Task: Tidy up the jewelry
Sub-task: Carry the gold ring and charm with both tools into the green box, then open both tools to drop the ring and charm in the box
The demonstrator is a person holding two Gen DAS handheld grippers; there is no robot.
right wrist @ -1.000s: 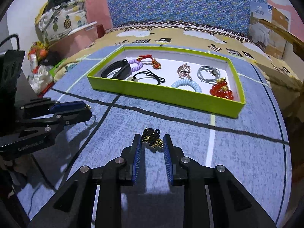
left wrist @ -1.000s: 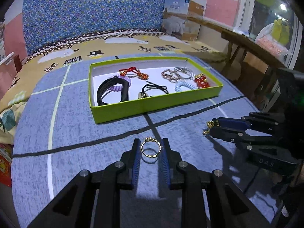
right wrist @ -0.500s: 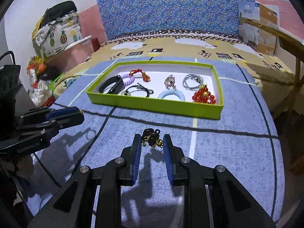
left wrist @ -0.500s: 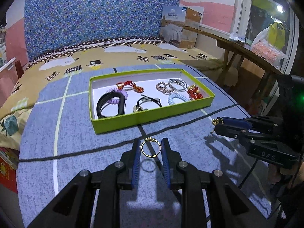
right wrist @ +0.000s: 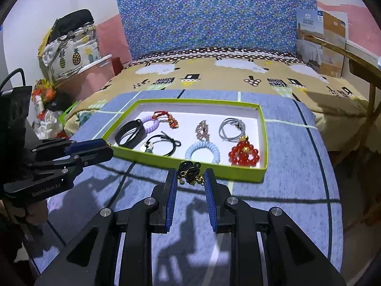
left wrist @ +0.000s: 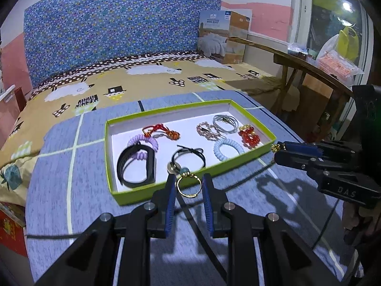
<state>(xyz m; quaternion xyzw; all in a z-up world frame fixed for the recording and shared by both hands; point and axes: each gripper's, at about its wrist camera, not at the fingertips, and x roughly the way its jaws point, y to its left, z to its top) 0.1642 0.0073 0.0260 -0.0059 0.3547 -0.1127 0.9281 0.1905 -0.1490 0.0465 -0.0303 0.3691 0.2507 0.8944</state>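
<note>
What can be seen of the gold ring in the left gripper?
The gold ring is a thin, shiny, metal-looking band with a small cluster of beads or settings at its top. It stands upright, its opening facing the camera, clamped at both sides between the blue-padded fingers of the left gripper. It is held off the blue cloth, in front of the green tray's near wall. Nothing else touches it.

The ring (left wrist: 188,186) was polished gold-coloured metal. The cord piece (right wrist: 190,173) combined matt black cord with shiny gold fittings. Both grippers (left wrist: 188,191) (right wrist: 191,191) were matt black plastic with ribbed blue pads (left wrist: 170,202). The tray (left wrist: 190,175) looked like matt green card, lined white. The table cover (right wrist: 297,178) was rough blue cloth. The red beads (right wrist: 244,155) were glossy.
</note>
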